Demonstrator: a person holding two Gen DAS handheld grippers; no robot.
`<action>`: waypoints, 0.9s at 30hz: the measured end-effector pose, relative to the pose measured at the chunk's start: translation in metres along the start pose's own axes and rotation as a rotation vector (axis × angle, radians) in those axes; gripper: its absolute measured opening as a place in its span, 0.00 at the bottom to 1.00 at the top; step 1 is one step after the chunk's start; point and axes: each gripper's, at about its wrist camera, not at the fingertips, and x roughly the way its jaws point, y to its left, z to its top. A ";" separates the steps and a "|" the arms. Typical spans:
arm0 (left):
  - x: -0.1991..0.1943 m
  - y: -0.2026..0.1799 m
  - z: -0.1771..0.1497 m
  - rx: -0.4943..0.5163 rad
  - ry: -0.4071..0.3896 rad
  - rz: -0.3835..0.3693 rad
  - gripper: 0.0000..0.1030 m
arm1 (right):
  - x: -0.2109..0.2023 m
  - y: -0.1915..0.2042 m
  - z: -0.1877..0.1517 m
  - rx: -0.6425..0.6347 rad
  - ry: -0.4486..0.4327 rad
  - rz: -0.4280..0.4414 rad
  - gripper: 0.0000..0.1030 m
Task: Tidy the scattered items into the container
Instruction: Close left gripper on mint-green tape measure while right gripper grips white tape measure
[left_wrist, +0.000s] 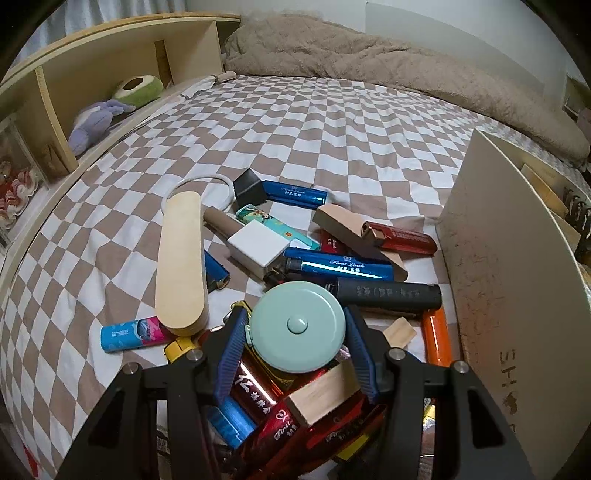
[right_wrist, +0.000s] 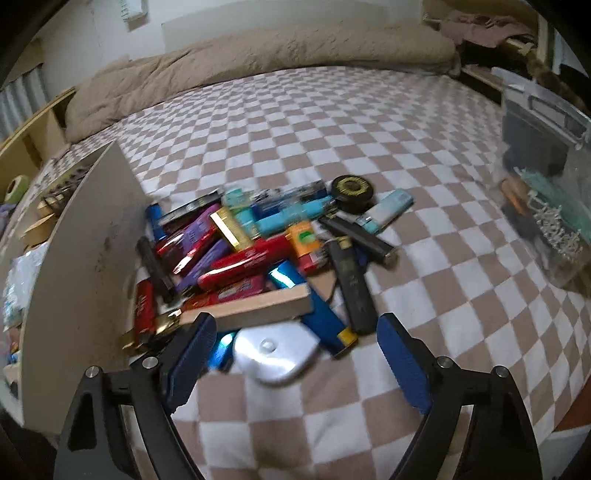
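Left wrist view, left to right: a wooden shelf (left_wrist: 110, 66) with plush toys is seen at the far left, beside the checkered bed (left_wrist: 314, 129). A long wooden paddle (left_wrist: 181, 262) lies tilted over a blue lighter, with a white cable loop (left_wrist: 199, 184) behind it. A white box (left_wrist: 258, 243) sits mid-pile among blue, red and black lighters. The left hand-held gripper (left_wrist: 297, 343) is clamped on a mint round tape measure (left_wrist: 297, 325), both blue pads touching its rim, held above red lighters and a wooden block (left_wrist: 321, 391). A beige board (left_wrist: 509, 295) stands upright at the right (contents behind it can't be made out).

Right wrist view, left to right: the same beige board (right_wrist: 81, 266) is seen edge-on, with the lighter pile (right_wrist: 251, 251) heaped just beside it on the bed. A wooden bar (right_wrist: 251, 310) lies across the near side of the pile; a silver rounded item (right_wrist: 273, 354) (blurred) sits just in front. The right hand-held gripper (right_wrist: 295, 350) is spread wide, nothing between its fingers. A black round tin (right_wrist: 352, 192) rests at the pile's far edge. A clear plastic container (right_wrist: 546, 192) stands well apart at the far right, already holding some items.
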 end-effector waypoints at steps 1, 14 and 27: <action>0.000 0.000 0.000 -0.001 -0.001 -0.001 0.51 | 0.000 0.001 -0.001 -0.002 0.010 0.019 0.86; -0.005 0.001 -0.001 -0.013 -0.018 -0.021 0.51 | 0.026 0.013 -0.009 -0.066 0.181 0.029 0.76; -0.010 0.003 0.000 -0.029 -0.036 -0.040 0.51 | 0.049 0.001 -0.004 0.008 0.196 -0.006 0.61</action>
